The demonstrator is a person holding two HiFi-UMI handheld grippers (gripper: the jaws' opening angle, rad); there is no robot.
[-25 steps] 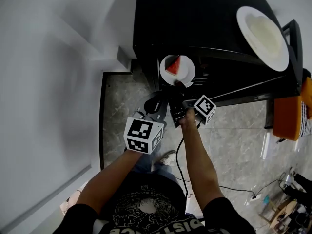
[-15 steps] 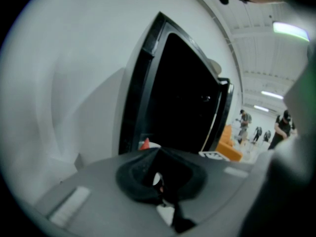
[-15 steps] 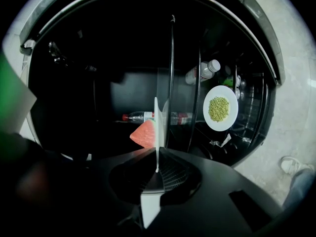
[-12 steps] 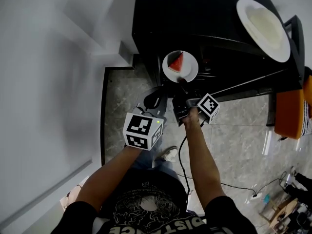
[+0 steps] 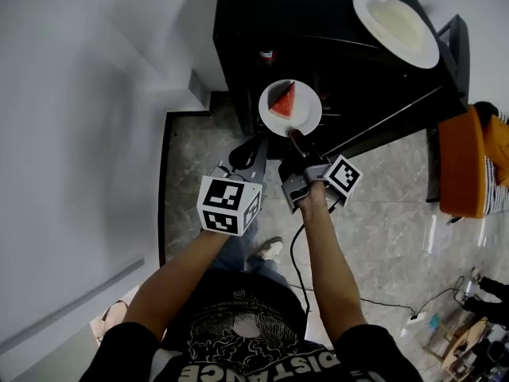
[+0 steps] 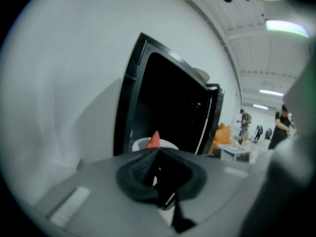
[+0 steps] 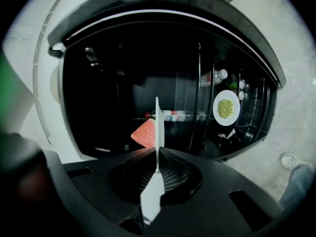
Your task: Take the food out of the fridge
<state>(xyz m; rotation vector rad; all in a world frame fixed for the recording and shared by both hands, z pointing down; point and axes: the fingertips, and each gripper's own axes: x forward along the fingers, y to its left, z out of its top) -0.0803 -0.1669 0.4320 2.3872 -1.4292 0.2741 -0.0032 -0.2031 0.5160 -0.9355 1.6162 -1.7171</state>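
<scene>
I see a grey marbled floor [image 5: 382, 237] beneath me, a plain white wall [image 5: 79, 134] along the left, and the black fridge [image 5: 318, 22] standing against it. Its door [image 5: 449, 54] is swung open on the right side. A large white plate [image 5: 395, 26] sits on the fridge's top, close to the right edge.

My right gripper [image 5: 296, 138] has its jaws clamped on the near rim of a small plate [image 5: 290, 106]. The small plate hangs just outside the fridge's front edge, nearer the left front corner. A watermelon slice [image 5: 283, 100] lies on it. In the right gripper view I see the small plate edge-on, with the slice to its left.

My left gripper [image 5: 246, 159] hangs just beside the right one, nearer the wall. Its jaws are closed with nothing between them, and they do not touch the small plate.

Deep inside the fridge a bottle [image 7: 173, 115] lies on its side. A plate of green food [image 7: 225, 107] shows further right.

On the right the open door and an orange object [image 5: 477, 161] bound the space. Open floor runs back toward me, crossed by a thin cable [image 5: 382, 305].
</scene>
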